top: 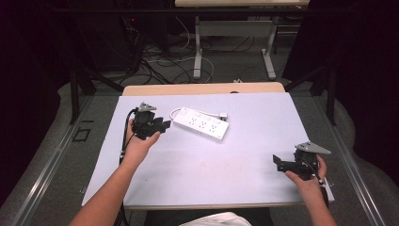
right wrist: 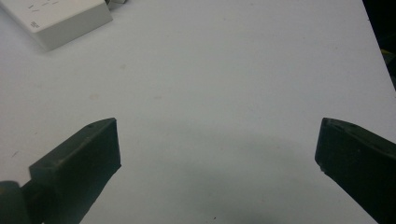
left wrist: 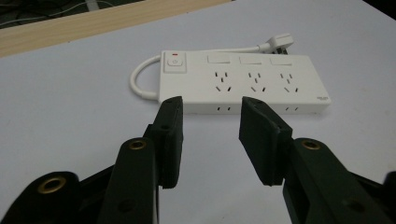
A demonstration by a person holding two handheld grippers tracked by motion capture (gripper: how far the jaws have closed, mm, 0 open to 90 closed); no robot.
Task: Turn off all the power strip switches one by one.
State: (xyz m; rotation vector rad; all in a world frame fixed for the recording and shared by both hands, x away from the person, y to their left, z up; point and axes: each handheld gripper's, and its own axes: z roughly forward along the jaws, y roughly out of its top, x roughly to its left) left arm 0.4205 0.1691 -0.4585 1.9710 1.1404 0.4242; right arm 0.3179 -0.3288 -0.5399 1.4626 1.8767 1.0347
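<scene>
Left gripper (left wrist: 210,135), released, is aimed at power strip (left wrist: 243,84); its near edge should be straddled squarely before closing. Right gripper (right wrist: 217,154) held wide apart, idle on tabletop (top: 226,160).

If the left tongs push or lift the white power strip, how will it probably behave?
The power strip is a flat, rigid-looking box lying low on the table, so it should slide rather than tip or roll. Its smooth plastic may slip between the open left tongs. Its short cable with the plug looks bendable and would likely trail behind.
</scene>
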